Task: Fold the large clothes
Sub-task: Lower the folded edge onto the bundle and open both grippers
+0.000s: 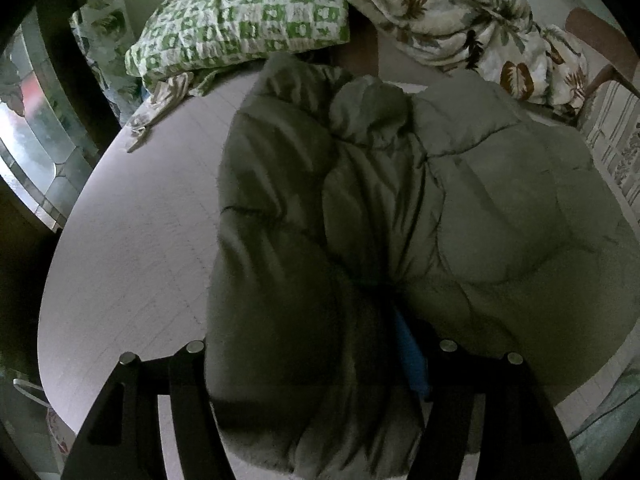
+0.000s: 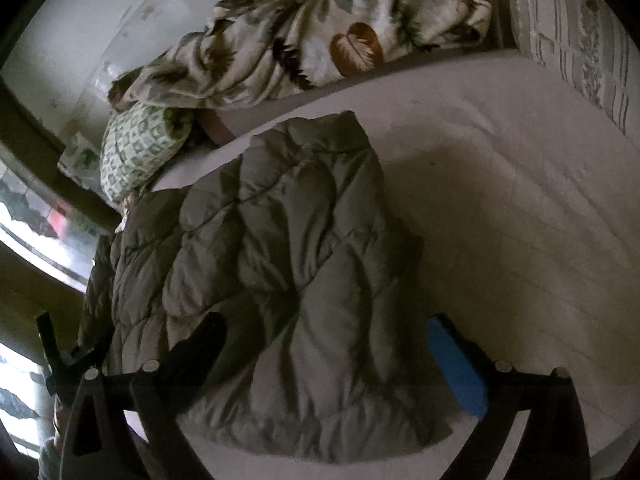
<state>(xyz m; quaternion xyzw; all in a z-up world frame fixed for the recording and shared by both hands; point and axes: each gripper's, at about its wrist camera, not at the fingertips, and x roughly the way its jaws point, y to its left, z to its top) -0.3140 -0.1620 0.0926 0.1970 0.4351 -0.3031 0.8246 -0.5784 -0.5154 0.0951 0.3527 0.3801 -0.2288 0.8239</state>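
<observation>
1. My left hand-held gripper (image 1: 320, 364) stands partly open, with a fold of the jacket (image 1: 380, 208) bulging between its fingers.
2. My right hand-held gripper (image 2: 324, 348) gapes wide above the jacket.
3. The jacket lies on the bed (image 2: 520, 184); a pillow (image 1: 240, 24) sits at eleven o'clock.

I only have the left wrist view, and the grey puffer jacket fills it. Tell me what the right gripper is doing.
Observer: The right gripper hangs over the jacket with its jaws wide open, holding nothing.
Operator: Report where its blue pad sits.
Observer: The blue pad is past the jacket's right edge, over bare sheet.
Operator: Describe the near hem.
Observer: The hem lies on the sheet, between the two fingers as that camera sees it.
</observation>
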